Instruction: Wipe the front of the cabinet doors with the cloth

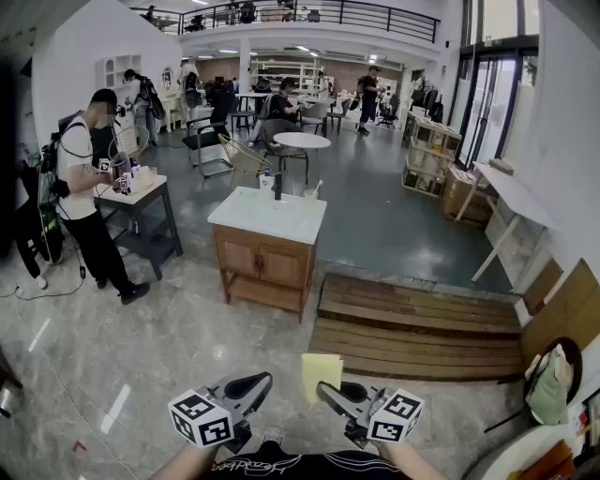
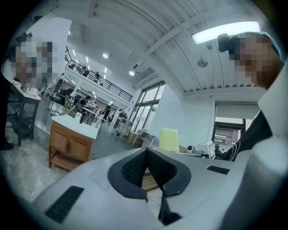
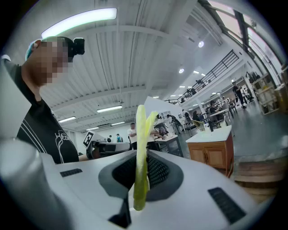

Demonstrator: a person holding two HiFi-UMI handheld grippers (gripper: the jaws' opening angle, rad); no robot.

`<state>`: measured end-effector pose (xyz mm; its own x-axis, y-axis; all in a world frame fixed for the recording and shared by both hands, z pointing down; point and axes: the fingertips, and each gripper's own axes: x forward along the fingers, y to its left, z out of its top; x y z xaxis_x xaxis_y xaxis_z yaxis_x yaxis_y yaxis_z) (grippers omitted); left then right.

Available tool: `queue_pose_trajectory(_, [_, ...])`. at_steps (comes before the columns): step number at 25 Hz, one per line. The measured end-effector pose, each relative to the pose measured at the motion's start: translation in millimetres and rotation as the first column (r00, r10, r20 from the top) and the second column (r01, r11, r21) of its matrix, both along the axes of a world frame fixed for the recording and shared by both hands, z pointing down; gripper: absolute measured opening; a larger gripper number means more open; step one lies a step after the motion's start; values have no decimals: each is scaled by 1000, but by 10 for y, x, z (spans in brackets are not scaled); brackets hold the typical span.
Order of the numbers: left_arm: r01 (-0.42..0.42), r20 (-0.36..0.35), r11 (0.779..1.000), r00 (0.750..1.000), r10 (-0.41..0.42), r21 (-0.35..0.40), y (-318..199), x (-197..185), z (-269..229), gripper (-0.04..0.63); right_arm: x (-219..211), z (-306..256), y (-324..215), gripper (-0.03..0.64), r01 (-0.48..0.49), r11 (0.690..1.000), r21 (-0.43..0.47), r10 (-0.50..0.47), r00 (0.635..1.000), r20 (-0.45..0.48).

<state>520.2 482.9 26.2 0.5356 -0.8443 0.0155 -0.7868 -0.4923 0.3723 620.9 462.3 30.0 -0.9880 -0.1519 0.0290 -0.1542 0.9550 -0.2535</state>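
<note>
Right gripper (image 1: 325,387) clenched on the yellow cloth (image 1: 322,369), which stands upright between its jaws. Left gripper (image 1: 261,380) closed, tips together, nothing held. Both are held low, close to the person. Cabinet (image 1: 265,264) stands well ahead on the floor, doors shut, apart from cloth and grippers

Glossy grey floor (image 1: 112,347), wooden pallet (image 1: 412,323), round white table (image 1: 302,141), upper balcony railing (image 1: 319,9), tall windows (image 1: 487,94)
</note>
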Motion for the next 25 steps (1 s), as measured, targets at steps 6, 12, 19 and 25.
queue_pose_trajectory(6, [9, 9, 1000, 1000, -9, 14, 72, 21, -103, 5, 10, -107, 62, 40, -12, 1000, 23, 12, 1000, 8])
queue_pose_trajectory(12, [-1, 17, 1000, 1000, 1, 8, 145, 136, -155, 6, 17, -197, 173, 40, 8, 999, 46, -9, 1000, 21])
queue_pose_trajectory(19, [19, 41, 1000, 999, -19, -6, 272, 120, -213, 6, -87, -273, 221, 40, 52, 998, 25, -53, 997, 64])
queue_pose_trajectory(25, [82, 37, 997, 996, -82, -12, 264, -14, -219, 5, -150, -230, 142, 40, 58, 998, -15, -56, 994, 92])
